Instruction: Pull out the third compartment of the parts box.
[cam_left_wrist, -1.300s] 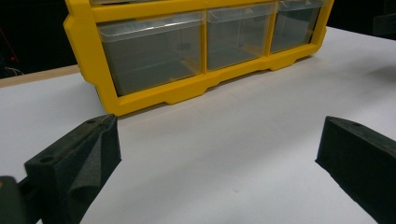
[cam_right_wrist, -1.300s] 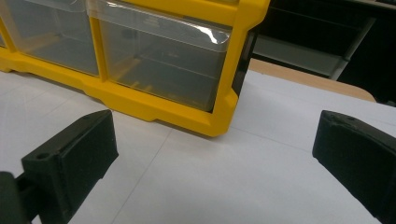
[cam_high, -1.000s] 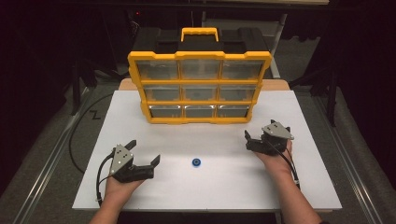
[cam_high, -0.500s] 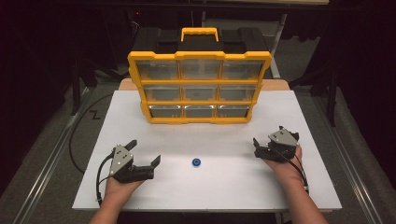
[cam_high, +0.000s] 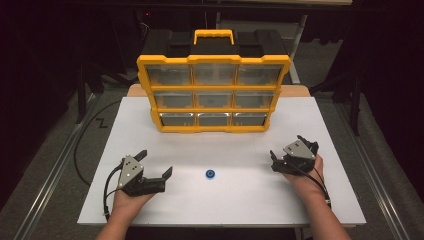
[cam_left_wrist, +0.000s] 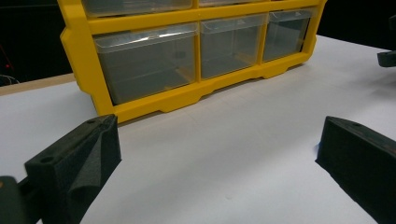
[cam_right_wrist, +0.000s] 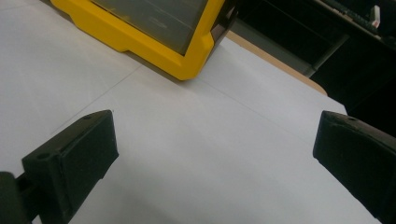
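Yellow drawer cabinet (cam_high: 213, 92) stands at the white table's (cam_high: 250, 200) far side, a small blue ring (cam_high: 211, 174) lying between left gripper (cam_high: 155, 170) and right gripper (cam_high: 289, 151), both fingers spread, empty; likely next: reach for the ring

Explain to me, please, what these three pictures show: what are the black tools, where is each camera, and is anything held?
A person sits at a white table with a hand-held gripper in each hand. The high view looks down from above: left gripper, right gripper. The two other views ride on the grippers and look along their black jaws. Both grippers are open and hold nothing. On the table stand a yellow drawer organizer with clear drawers and, nearer the person, a small blue round object.
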